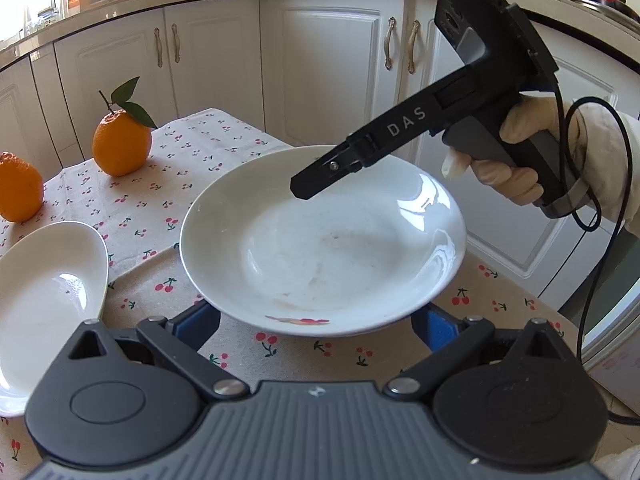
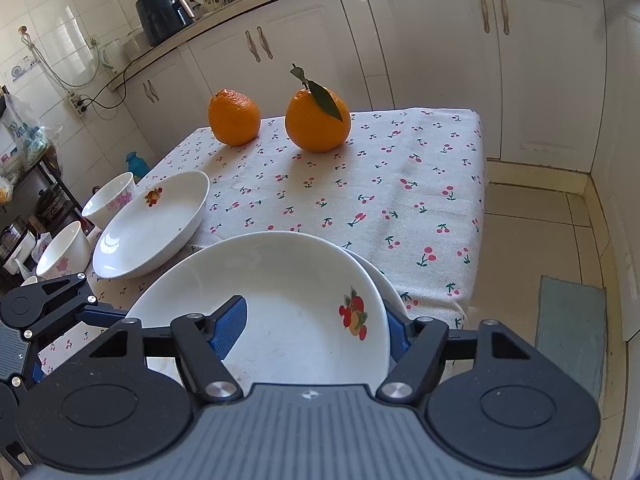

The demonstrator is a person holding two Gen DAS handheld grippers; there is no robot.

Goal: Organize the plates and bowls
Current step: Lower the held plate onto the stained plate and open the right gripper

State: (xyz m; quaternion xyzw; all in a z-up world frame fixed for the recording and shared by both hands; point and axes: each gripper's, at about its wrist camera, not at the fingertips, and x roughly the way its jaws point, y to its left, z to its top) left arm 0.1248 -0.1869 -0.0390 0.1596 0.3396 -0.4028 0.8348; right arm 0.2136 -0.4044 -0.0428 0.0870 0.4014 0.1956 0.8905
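A white deep plate (image 2: pixel 280 280) with a fruit print sits on top of another white plate (image 2: pixel 394 292), whose rim shows at the right. My right gripper (image 2: pixel 312 332) is shut on the top plate's right wall, one blue pad (image 2: pixel 230 328) inside and the other outside the rim. In the left wrist view that plate (image 1: pixel 320 240) fills the middle, and the right gripper (image 1: pixel 308 186) reaches over its far rim. My left gripper (image 1: pixel 318 320) is open wide, its blue fingers (image 1: pixel 200 320) tucked under the near rim. A third plate (image 2: pixel 152 224) lies to the left.
Two small white bowls (image 2: pixel 110 200) (image 2: pixel 64 254) stand at the table's left edge. Two oranges (image 2: pixel 234 118) (image 2: pixel 318 120) sit at the far side of the cherry-print tablecloth (image 2: pixel 400 184). White cabinets (image 2: pixel 440 60) surround the table. A gloved hand (image 1: pixel 516 160) holds the right gripper.
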